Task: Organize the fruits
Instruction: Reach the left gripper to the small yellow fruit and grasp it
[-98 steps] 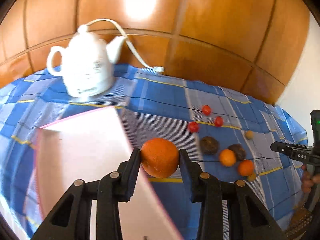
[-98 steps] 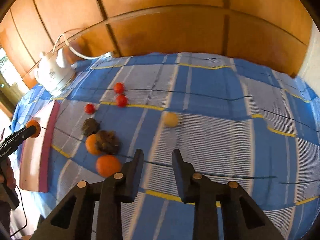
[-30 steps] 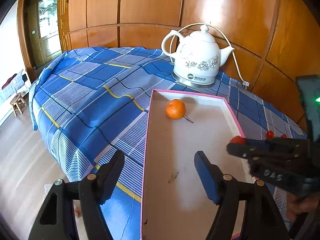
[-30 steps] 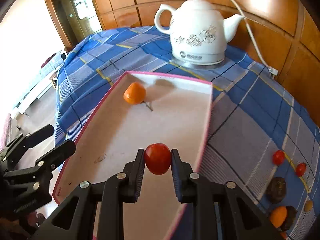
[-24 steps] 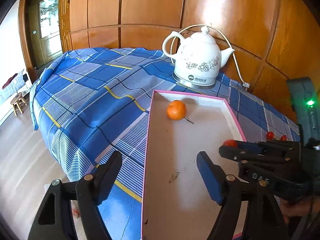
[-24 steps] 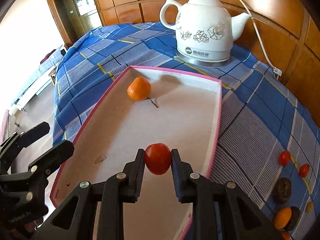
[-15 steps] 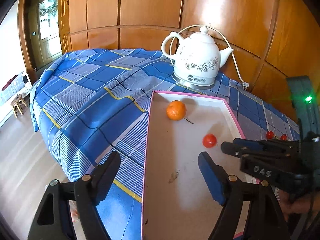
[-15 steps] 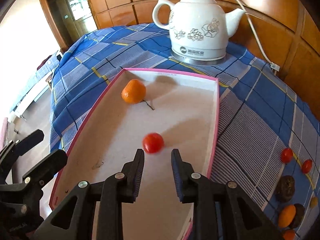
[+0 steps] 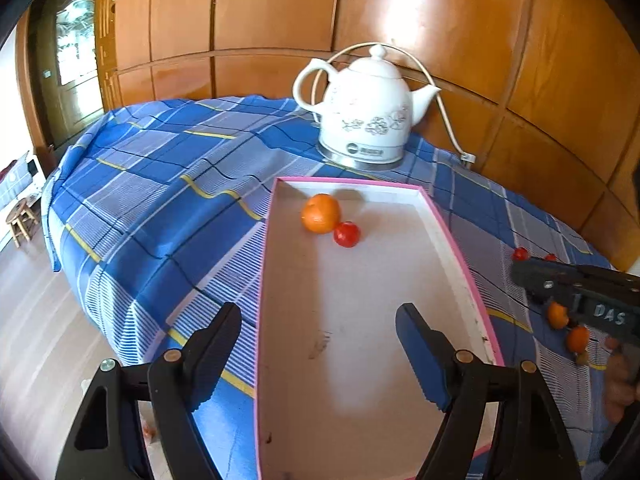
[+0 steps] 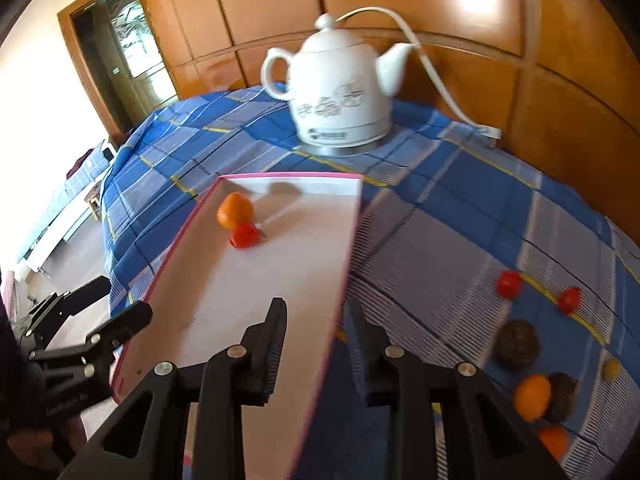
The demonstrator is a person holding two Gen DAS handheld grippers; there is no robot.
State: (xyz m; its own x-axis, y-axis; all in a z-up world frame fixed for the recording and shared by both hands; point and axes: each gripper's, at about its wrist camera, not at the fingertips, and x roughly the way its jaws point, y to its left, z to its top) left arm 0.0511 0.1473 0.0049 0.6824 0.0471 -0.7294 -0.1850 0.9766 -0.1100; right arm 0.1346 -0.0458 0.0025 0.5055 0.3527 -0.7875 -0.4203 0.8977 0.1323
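Note:
A pink-rimmed white tray (image 9: 452,240) (image 10: 352,240) lies on the blue plaid tablecloth. In its far corner an orange (image 9: 320,213) (image 10: 235,210) touches a red tomato (image 9: 347,234) (image 10: 245,235). My left gripper (image 9: 318,328) is open and empty over the tray's near end. My right gripper (image 10: 316,318) is open and empty above the tray's right rim; it also shows in the left wrist view (image 9: 520,270). To the right of the tray lie loose fruits: two tomatoes (image 10: 509,283), two dark fruits (image 10: 516,343), oranges (image 10: 532,396) and a small yellow fruit (image 10: 611,369).
A white electric kettle (image 9: 366,120) (image 10: 340,92) with a cord stands just behind the tray, against the wooden wall panels. The tablecloth drops off to the floor at the left. A doorway and a small stool (image 9: 22,216) are at far left.
My right gripper let the tomato go into the tray; it rolled up against the orange. The right gripper has pulled back to the right, over the tray's rim. The left gripper stays open.

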